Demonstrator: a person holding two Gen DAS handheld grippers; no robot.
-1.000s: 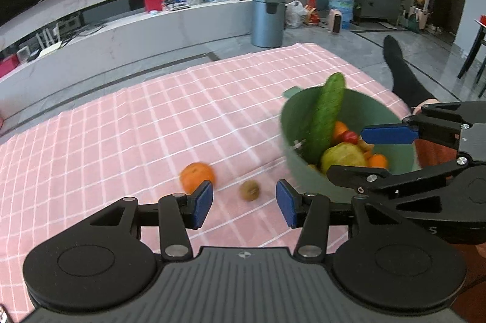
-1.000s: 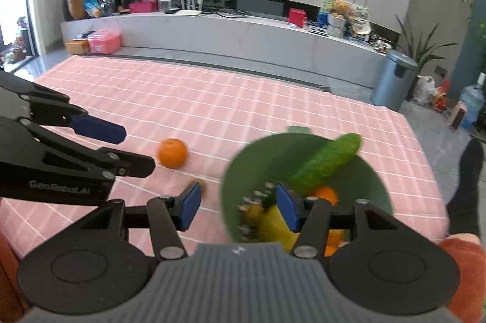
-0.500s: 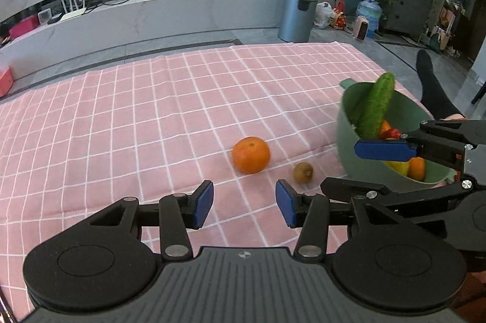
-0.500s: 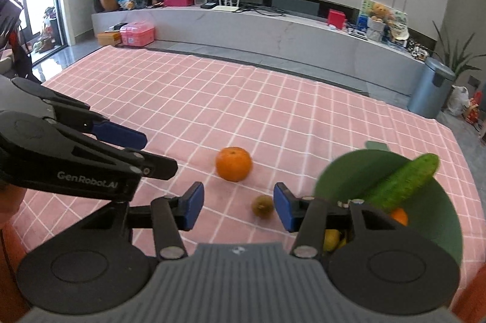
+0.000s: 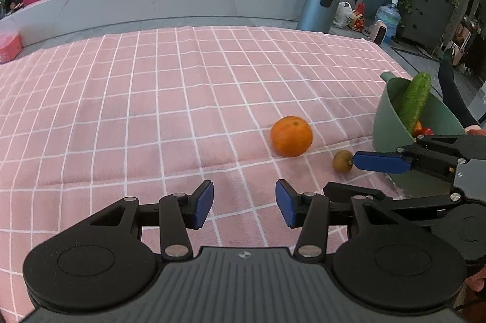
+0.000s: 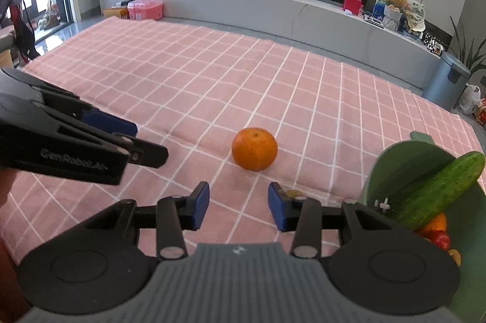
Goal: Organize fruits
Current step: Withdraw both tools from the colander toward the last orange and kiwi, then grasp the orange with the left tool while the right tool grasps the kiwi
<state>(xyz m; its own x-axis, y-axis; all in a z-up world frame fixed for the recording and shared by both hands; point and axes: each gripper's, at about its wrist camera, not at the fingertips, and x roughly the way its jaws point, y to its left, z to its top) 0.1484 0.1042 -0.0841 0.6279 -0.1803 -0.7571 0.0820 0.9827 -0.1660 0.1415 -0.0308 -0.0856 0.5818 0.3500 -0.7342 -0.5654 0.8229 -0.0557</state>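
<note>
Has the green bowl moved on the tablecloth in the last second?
Cannot tell. The green bowl sits further right of frame, but so do the orange and bin, so the camera turned.

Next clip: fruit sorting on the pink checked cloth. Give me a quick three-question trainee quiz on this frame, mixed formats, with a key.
1. True or false: the orange lies inside the green bowl.
2. Which long green item leans on the bowl's rim? A) cucumber B) banana C) leek
3. Fill in: the small brown kiwi lies on the cloth between the orange and the ____.

Key: 1 false, it lies on the cloth; 2 A; 3 bowl. Both the left gripper and the right gripper have their fingers apart, holding nothing.
</note>
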